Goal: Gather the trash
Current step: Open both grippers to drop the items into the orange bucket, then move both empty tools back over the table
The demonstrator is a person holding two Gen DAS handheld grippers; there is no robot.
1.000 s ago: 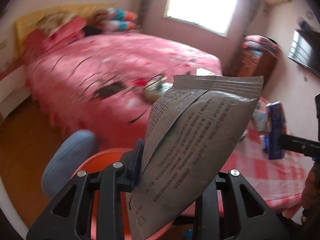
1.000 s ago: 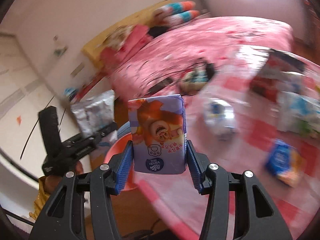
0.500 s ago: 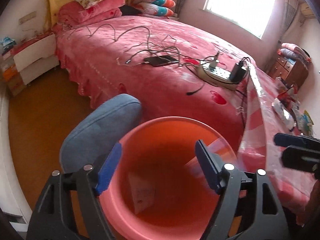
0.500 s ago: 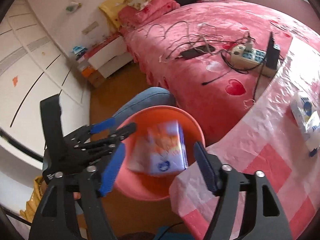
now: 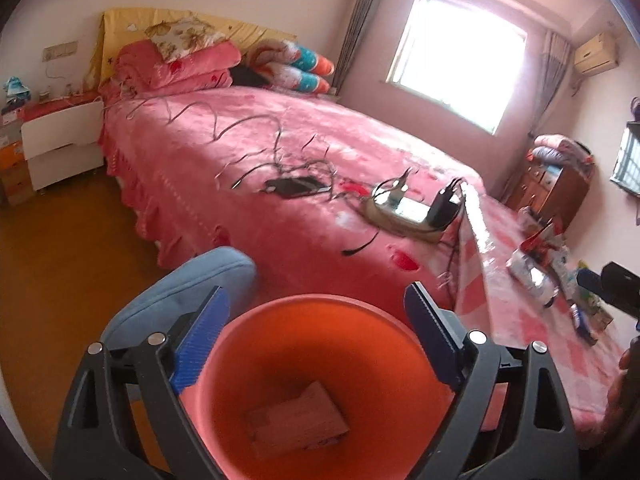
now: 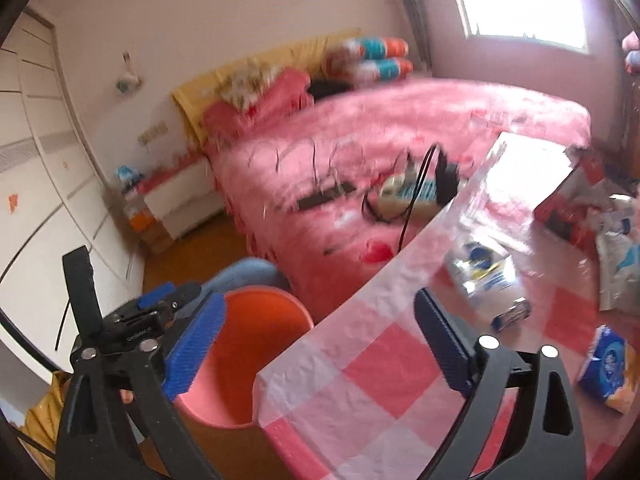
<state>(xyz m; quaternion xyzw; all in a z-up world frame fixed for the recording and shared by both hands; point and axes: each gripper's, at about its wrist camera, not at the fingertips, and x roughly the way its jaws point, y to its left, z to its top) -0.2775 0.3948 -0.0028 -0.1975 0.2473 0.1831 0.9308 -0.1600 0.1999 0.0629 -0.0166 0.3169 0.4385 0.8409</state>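
Left hand-held gripper (image 5: pixel 316 340): jaws wide and opening, nothing btwn the blue pads. Pointed down into the orange bin (image 5: pixel 320 312), which sits directly under and btwn its fingers.

Bin contents: one flat packet (image 5: pixel 296 424) lying on the bottom, below the left hand-held gripper; print too dim to read. Colour washed orange by the bin walls.

Blue-grey cushion (image 5: pixel 180 292): just beyond the left finger, touching or nearly touching the bin's outer rim; cannot tell which.

Right hand-held gripper (image 6: pixel 320 340): jaws wide and opening, empty. Hangs over the near corner of the surface (image 6: pixel 380 368), pink-and-white check cloth under clear plastic. The bin is seen to its left, past the left pad, beside the surface edge and lower than it.

Trash left on the surface, w/ ref. to right hand-held gripper:
- silver-and-blue wrapper (image 6: pixel 486 280), ahead, just past the right pad
- blue-and-orange pack (image 6: pixel 606 368), far right, near the right finger's base
- red carton (image 6: pixel 568 196), farther ahead-right
- white-and-blue bag (image 6: pixel 620 264), right edge, partly cut off

Bed (image 5: pixel 280 152), pink cover: beyond the bin. On it a power strip (image 5: pixel 404 210) w/ plugs, a dark phone (image 5: pixel 296 188), loose cables.
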